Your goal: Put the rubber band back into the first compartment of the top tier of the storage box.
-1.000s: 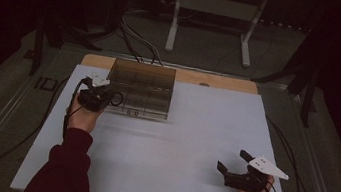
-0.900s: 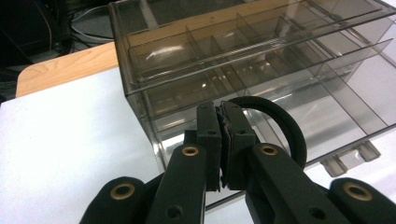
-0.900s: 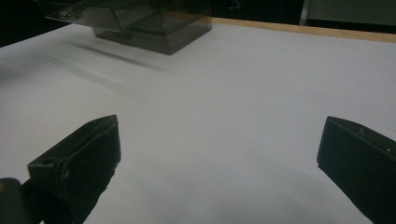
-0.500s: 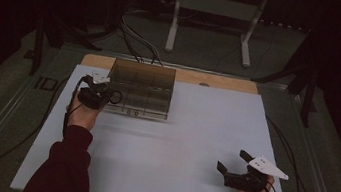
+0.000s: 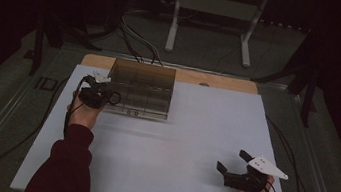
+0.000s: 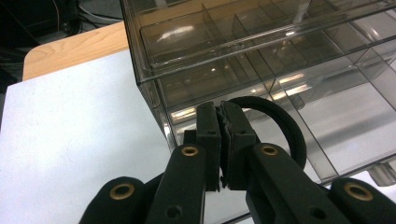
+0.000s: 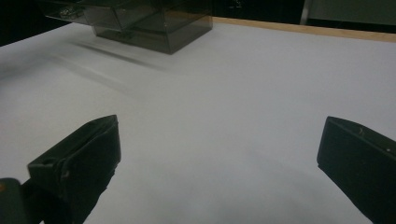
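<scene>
clear compartment box (image 6: 280, 60) just beyond left gripper (image 6: 220, 116)

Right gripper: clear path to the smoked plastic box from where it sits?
Probably yes. The right gripper is open at the near right of the white table, and bare surface lies between it and the box. The left gripper, shut, sits at the box's left side.

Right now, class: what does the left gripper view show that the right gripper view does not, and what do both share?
Left gripper view: the left gripper shut, close against the clear organizer box, its inner dividers visible. Right gripper view: the right gripper open over bare white table, box far off. Both share box, table and wooden edge.
</scene>
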The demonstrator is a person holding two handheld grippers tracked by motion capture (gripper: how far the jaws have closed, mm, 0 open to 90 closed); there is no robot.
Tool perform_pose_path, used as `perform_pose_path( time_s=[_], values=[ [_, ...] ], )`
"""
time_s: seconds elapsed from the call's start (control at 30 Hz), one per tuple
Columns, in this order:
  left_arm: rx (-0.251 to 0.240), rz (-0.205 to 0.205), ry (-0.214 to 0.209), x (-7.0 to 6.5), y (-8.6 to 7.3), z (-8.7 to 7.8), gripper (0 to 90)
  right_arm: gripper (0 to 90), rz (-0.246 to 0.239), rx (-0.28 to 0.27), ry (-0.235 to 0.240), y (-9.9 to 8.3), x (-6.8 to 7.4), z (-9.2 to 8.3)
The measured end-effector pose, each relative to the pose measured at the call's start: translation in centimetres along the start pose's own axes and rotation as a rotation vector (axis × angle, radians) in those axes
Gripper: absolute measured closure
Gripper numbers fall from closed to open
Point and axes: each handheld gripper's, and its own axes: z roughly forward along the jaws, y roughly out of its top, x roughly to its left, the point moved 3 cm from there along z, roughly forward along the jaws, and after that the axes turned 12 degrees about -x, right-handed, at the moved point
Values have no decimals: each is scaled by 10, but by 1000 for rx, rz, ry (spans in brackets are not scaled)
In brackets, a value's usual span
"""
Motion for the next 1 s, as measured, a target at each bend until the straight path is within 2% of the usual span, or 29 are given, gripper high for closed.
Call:
perform_pose_path(
  time_s=[0.2,0.23,0.3,0.33,0.37,0.43,0.5,0.53,0.57,0.63,0.67,0.7,0.87,1.0],
  values=[
    [10,3,-1,-1,-1,2,869,0,1,0,-1,0,0,0],
    [-15,-6,-7,-1,0,1,818,0,1,0,0,0,0,0],
    [-62,-42,-29,-1,2,-3,654,0,0,3,-2,0,0,0],
    [-62,-42,-29,-1,2,-3,594,0,0,3,-2,0,0,0],
    [-91,-68,-30,0,3,-7,516,0,-1,4,-2,0,0,0],
    [-116,-80,-25,1,5,-10,411,0,-1,4,-2,0,0,0],
    [-134,-106,-24,3,6,-14,303,0,-1,4,-2,0,0,0],
    [-134,-106,-24,3,6,-14,236,0,-2,4,-2,0,0,0],
    [-144,-136,-30,6,6,-16,168,0,-1,3,-2,0,0,0],
    [-150,-142,-39,7,7,-18,97,0,-1,4,-2,0,0,0],
    [-153,-143,-41,7,7,-19,97,0,-1,4,-2,0,0,0],
    [-146,-139,-41,9,6,-22,12,0,-1,3,-2,0,1,0],
    [-154,-141,-54,10,5,-27,5,0,-2,4,-1,0,1,0],
    [-163,-125,-56,9,2,-32,4,0,-2,3,-2,0,1,0]
  ],
)
